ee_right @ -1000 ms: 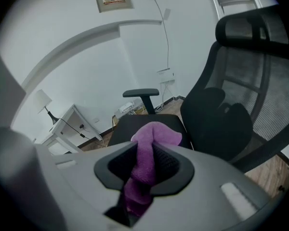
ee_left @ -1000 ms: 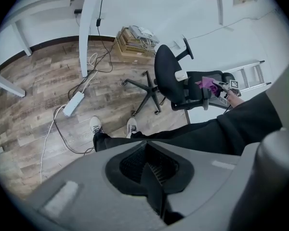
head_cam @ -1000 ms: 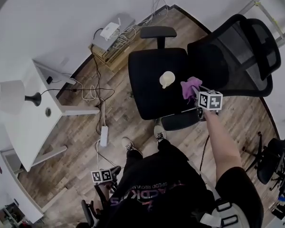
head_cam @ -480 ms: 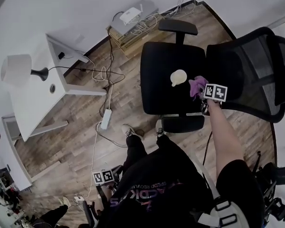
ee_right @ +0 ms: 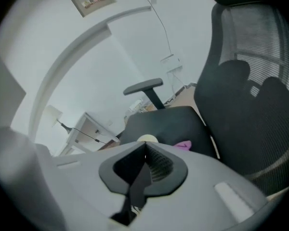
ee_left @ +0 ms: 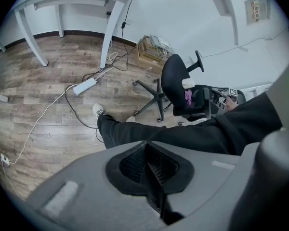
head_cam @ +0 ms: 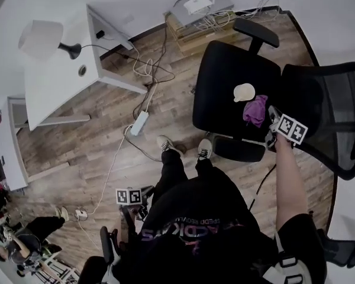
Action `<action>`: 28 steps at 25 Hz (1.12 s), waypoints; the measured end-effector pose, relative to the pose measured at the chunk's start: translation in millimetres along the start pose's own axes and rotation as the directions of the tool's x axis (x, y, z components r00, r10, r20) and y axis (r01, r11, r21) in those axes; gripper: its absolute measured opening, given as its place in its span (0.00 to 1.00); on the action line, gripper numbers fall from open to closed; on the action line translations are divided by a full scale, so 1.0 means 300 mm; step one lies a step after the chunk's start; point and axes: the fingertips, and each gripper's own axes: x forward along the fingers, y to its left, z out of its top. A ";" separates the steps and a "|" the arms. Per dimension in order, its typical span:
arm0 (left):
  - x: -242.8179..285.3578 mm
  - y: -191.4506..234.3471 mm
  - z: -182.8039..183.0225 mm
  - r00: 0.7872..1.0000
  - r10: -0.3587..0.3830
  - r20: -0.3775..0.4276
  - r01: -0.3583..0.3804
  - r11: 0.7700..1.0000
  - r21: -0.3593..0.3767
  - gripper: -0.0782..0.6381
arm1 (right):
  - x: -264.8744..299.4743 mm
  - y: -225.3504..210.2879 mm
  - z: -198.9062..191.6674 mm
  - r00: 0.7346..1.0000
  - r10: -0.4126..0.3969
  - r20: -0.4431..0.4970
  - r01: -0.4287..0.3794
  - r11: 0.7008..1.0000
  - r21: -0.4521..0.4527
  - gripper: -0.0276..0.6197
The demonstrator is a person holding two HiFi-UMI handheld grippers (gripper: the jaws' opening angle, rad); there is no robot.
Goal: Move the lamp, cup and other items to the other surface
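Observation:
A cream cup [head_cam: 244,92] and a crumpled purple cloth [head_cam: 255,110] lie side by side on the black chair seat [head_cam: 222,81]. The white-shaded lamp [head_cam: 40,38] stands on the white desk [head_cam: 59,84] at the far left. My right gripper [head_cam: 274,118] hovers just right of the cloth, apart from it. Its jaws have just been closing and now stand shut with nothing between them [ee_right: 145,154]; the cup [ee_right: 147,139] and cloth [ee_right: 183,145] show beyond them. My left gripper [head_cam: 130,201] hangs low beside the person's leg, shut and empty [ee_left: 147,150].
The mesh backrest [head_cam: 334,111] rises right of the seat, and an armrest [head_cam: 255,33] sits at its far side. A power strip [head_cam: 139,123] and cables trail over the wood floor. A box of gear [head_cam: 198,10] stands by the wall. Another person [head_cam: 23,235] is at lower left.
My right gripper has drawn back to the right of the purple cloth, which stays on the seat. The head view has swung, so desk and chair sit further right.

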 end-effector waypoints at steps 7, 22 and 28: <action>-0.027 0.006 0.032 0.996 -0.025 0.084 0.026 1.000 -0.011 0.11 | -0.198 0.492 0.033 0.894 0.436 0.101 -0.430 0.899 -0.078 0.05; -0.201 0.300 -0.177 0.938 0.062 0.342 0.062 0.938 -0.341 0.11 | -0.329 1.382 -0.478 0.489 0.798 -0.353 -0.871 0.469 -0.146 0.05; -0.299 0.459 -0.161 0.920 -0.047 0.388 0.143 0.964 -0.223 0.11 | -0.375 1.645 -0.815 0.455 0.786 -0.419 -0.884 0.454 -0.108 0.05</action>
